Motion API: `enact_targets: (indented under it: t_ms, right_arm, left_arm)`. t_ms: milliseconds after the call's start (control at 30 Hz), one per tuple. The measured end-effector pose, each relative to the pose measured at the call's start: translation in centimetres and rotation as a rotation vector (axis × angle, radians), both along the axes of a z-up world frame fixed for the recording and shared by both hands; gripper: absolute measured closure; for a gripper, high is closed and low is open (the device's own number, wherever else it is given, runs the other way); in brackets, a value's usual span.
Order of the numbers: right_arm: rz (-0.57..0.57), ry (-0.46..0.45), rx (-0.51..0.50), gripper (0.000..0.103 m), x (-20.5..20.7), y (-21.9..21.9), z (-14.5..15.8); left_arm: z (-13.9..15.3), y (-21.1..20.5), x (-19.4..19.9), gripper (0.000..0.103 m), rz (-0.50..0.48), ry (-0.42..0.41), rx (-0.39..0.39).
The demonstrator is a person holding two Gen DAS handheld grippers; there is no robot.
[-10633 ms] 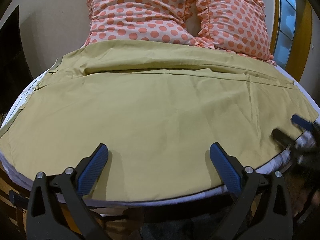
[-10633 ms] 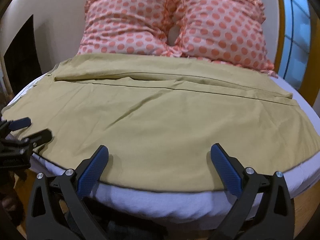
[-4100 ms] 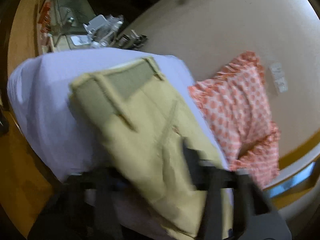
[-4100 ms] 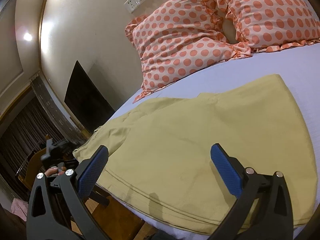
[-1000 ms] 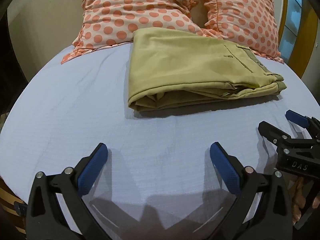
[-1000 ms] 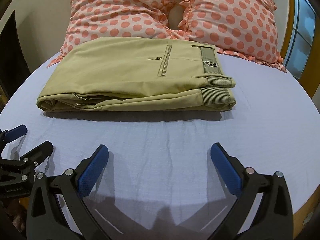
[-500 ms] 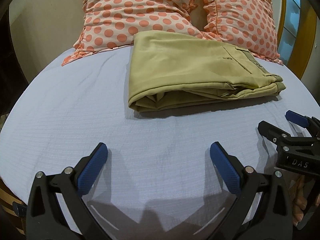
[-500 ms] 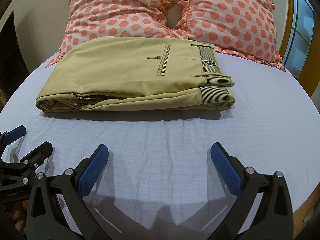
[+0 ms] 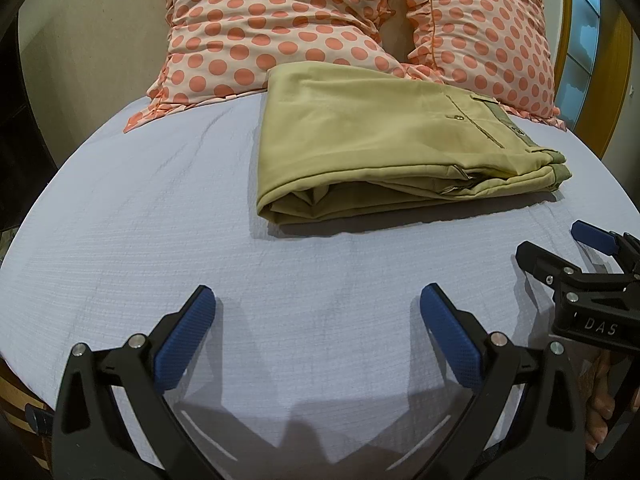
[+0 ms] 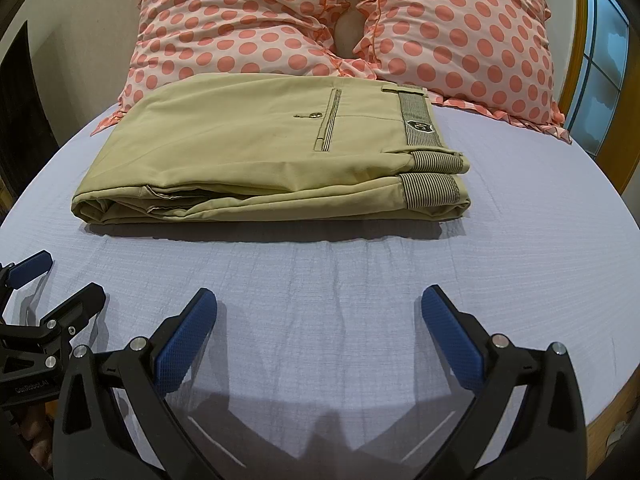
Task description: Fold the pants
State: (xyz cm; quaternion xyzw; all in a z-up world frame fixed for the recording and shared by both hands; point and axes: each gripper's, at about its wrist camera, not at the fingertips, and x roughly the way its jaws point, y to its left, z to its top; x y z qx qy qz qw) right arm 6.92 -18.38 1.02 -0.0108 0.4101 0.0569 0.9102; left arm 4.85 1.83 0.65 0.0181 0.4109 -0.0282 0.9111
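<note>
1. Right wrist view: pants lying folded in a flat stack on the bed, far edge touching the pillows, waistband to the right.
2. Right gripper held low over bare sheet, near the stack but apart from it; fingers spread wide, holding nothing.
3. Left wrist view: left gripper likewise apart from the pants, fingers spread wide and empty.
4. Folding apparently complete; little left beyond pulling away.
5. Risks: snagging the loose layered front edge with a fingertip, spilling the layers open; dragging the sheet and skewing the stack; pressing the soft mattress nearby, tilting the pile.
</note>
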Motion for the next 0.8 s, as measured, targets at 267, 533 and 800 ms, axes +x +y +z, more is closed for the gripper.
enact_targets:
  t_ms: [267,533,800]
  right_arm:
    - [0.001,-0.001,0.0,0.001,-0.01,-0.01,-0.02]
    - [0.0,0.0,0.0,0.001,-0.03,0.02,-0.01]
    - [0.001,0.0,0.0,0.001,-0.02,0.03,0.02]
  left_arm:
    - [0.0,-0.03,0.01,0.002,0.003,0.002,-0.001]
    - [0.12,0.01,0.1,0.002,0.008,0.004,-0.002]
    - [0.16,0.01,0.31,0.002,0.017,0.013,-0.005]
